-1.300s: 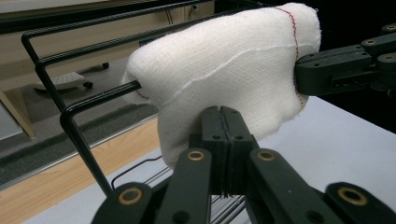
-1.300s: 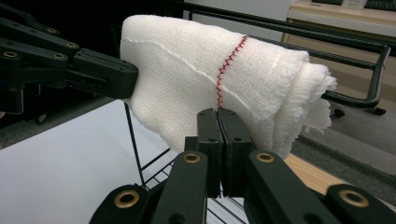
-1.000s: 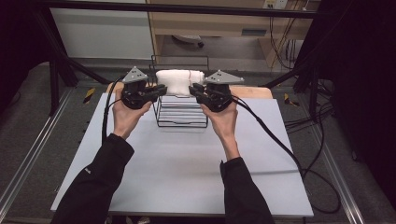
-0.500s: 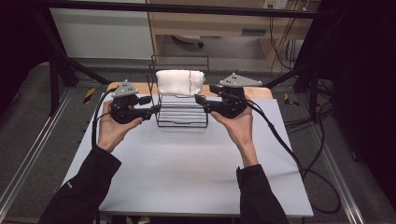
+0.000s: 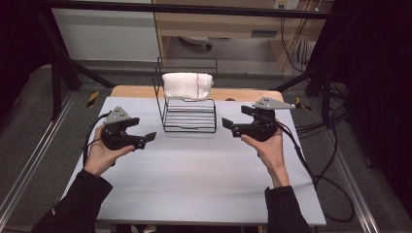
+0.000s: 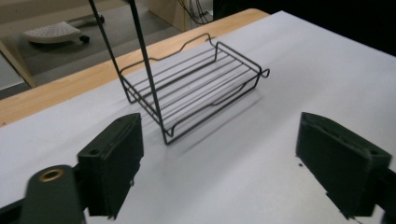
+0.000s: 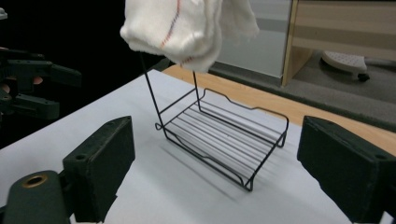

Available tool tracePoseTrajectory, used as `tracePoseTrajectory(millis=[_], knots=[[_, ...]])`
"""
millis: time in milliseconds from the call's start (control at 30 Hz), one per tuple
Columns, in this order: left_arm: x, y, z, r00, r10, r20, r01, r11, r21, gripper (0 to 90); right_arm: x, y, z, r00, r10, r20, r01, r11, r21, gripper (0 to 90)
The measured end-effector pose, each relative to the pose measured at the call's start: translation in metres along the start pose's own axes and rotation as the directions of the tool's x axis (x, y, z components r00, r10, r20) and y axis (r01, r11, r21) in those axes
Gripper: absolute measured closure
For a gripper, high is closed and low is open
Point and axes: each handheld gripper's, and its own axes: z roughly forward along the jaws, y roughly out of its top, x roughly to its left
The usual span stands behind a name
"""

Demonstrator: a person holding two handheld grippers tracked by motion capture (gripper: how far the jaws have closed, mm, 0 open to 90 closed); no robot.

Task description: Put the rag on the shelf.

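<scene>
Both hands off the work, one on each side of the black two-tier wire rack (image 5: 187, 109). My left gripper (image 5: 148, 138) sits low over the pale grey tabletop (image 5: 194, 179), jaws spread wide, nothing between them; in the left gripper view the pads (image 6: 114, 161) frame bare table and the rack's lower shelf (image 6: 196, 79). My right gripper (image 5: 227, 123) hovers on the other side, jaws likewise wide apart and empty; its own view looks across the lower shelf (image 7: 224, 137) from that side, with my left gripper (image 7: 56, 88) farther off against the dark.

Thing in hand: the folded white terry towel with a thin red stripe (image 5: 187, 86). It lies on the rack's upper tier, draped over the top wires, slightly bulging at the ends. From the right gripper view the towel (image 7: 187, 28) hangs a little below the top rail, one corner sagging. Neither gripper touches it; both are well apart from the rack.

Reading: the towel looks placed, and if putting it on the rack was the job, that part seems done. Lower shelf bare. What may be left: tidying the sagging corner, or simply parking the grippers. If instead the towel is to come off, nothing has begun.
</scene>
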Motion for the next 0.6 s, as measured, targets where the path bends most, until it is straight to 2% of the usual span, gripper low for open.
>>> tracePoseTrajectory(millis=[267, 600], knots=[[0.004, -0.035, -0.005, 0.9989, -0.046, -0.003, 0.046, 0.9989, 0.007, 6.1, -0.008, -0.036, -0.006, 0.9999, 0.009, -0.007, -0.009, 0.999, 0.038, 5.8], [0.004, -0.073, -0.003, 0.9984, -0.056, 0.005, 0.056, 0.9981, 0.027, 6.1, -0.014, -0.082, -0.006, 0.9993, 0.029, -0.024, -0.027, 0.994, 0.104, 3.0]])
